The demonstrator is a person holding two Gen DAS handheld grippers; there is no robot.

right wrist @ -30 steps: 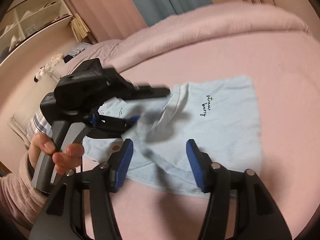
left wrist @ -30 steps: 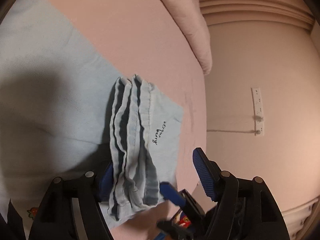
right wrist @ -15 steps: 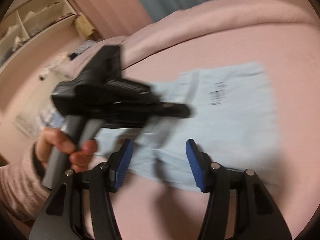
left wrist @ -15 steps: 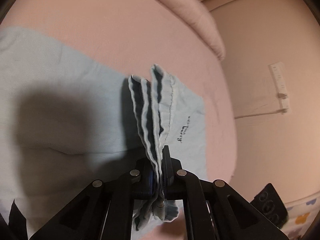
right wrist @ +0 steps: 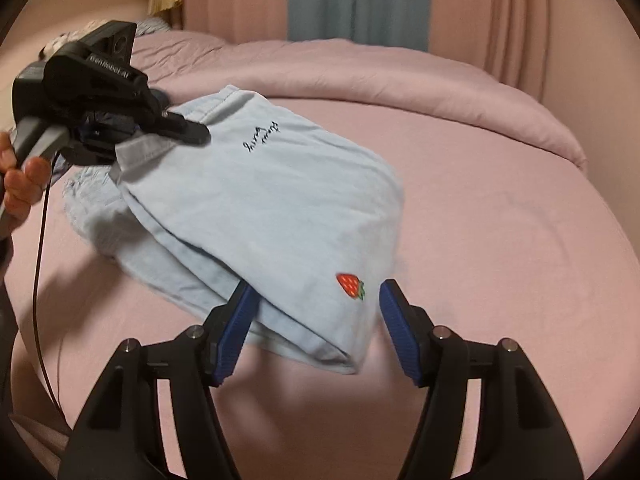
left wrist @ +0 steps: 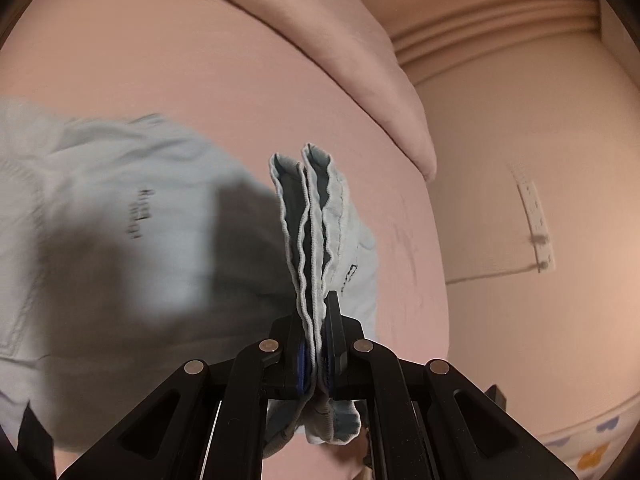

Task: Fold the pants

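Light blue pants (right wrist: pixel 260 208) lie partly folded over themselves on the pink bed (right wrist: pixel 500 240), one end lifted. The left tongs (left wrist: pixel 316 344) are clenched on the bunched waistband layers (left wrist: pixel 310 232). The right tongs (right wrist: pixel 314 332) are released, spread around the folded corner beside the strawberry embroidery (right wrist: pixel 351 285).
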